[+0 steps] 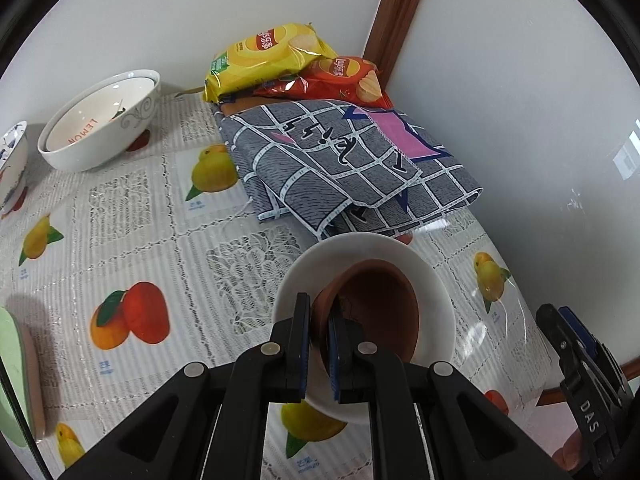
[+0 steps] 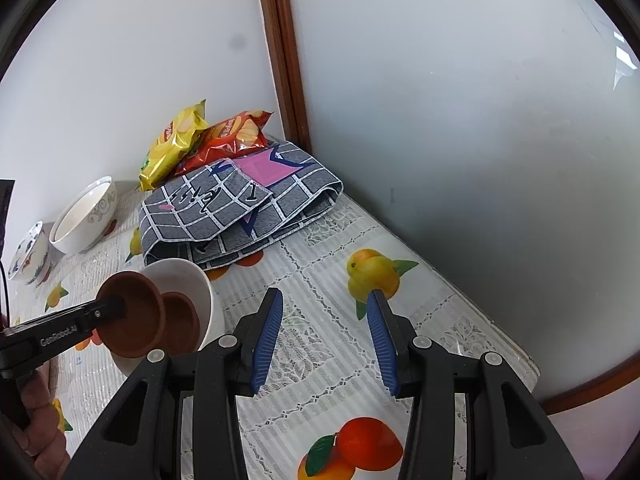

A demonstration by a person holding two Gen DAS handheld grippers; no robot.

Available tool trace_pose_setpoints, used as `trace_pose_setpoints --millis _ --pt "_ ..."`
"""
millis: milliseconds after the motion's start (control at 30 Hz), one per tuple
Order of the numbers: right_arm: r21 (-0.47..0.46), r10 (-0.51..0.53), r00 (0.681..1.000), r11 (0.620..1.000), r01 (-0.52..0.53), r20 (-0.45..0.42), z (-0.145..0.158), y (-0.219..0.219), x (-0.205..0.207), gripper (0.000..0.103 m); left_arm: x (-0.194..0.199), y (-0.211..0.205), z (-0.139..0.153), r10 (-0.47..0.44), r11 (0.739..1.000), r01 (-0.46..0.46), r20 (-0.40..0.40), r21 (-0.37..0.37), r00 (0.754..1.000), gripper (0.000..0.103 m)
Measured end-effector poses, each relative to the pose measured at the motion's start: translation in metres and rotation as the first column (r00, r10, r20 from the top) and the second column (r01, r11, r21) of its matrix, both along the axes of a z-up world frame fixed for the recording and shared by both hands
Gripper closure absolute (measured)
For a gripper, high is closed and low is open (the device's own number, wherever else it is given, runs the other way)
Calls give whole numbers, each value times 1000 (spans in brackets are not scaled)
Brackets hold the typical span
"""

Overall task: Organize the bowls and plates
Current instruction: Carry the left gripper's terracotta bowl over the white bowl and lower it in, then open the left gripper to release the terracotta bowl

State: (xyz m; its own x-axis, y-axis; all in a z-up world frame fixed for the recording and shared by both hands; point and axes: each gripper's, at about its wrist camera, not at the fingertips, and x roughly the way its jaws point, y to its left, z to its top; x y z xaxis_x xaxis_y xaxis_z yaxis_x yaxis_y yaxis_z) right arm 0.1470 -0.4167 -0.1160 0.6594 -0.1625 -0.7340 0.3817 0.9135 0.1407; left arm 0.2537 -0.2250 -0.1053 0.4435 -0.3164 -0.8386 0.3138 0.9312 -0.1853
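Observation:
My left gripper (image 1: pixel 320 304) is shut on the rim of a brown clay bowl (image 1: pixel 372 308), tilted just above a white bowl (image 1: pixel 432 280) on the fruit-print tablecloth. In the right wrist view the left gripper (image 2: pixel 108 308) holds that brown bowl (image 2: pixel 132 316) at the white bowl's (image 2: pixel 200 280) near rim, and a second brown bowl (image 2: pixel 180 320) lies inside it. My right gripper (image 2: pixel 324 294) hovers open over bare tablecloth to the right, nothing between its fingers; it shows at the left wrist view's right edge (image 1: pixel 576 344).
At the back left a white bowl (image 1: pixel 100 136) holds a "LEMON" bowl, with a blue-patterned bowl (image 1: pixel 12 160) beside it. A folded grey checked cloth (image 1: pixel 340 160) and two chip bags (image 1: pixel 268 56) fill the back corner. A green dish (image 1: pixel 16 372) sits at the left edge.

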Motion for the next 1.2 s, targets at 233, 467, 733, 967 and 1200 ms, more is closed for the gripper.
trace_pose_setpoints --millis 233,467,733,967,1200 --pt "2 2 1000 1000 -2 3 1 0 -1 59 6 -2 -9 7 1000 -7 -22 -8 1000 95" --pt "-4 7 1000 1000 -7 -6 -1 2 0 59 9 -3 -15 11 1000 -11 -39 -16 999 95" --pt "-9 31 999 999 -31 -13 -3 7 4 59 9 -5 -22 6 1000 -8 -65 -26 998 94" --pt "0 60 998 998 -60 -29 -10 12 10 59 9 -5 -21 1 999 -4 -84 -33 996 91" --pt "1 95 995 995 -95 -5 -9 18 13 59 -5 -3 -1 -14 1000 14 -34 13 999 86"
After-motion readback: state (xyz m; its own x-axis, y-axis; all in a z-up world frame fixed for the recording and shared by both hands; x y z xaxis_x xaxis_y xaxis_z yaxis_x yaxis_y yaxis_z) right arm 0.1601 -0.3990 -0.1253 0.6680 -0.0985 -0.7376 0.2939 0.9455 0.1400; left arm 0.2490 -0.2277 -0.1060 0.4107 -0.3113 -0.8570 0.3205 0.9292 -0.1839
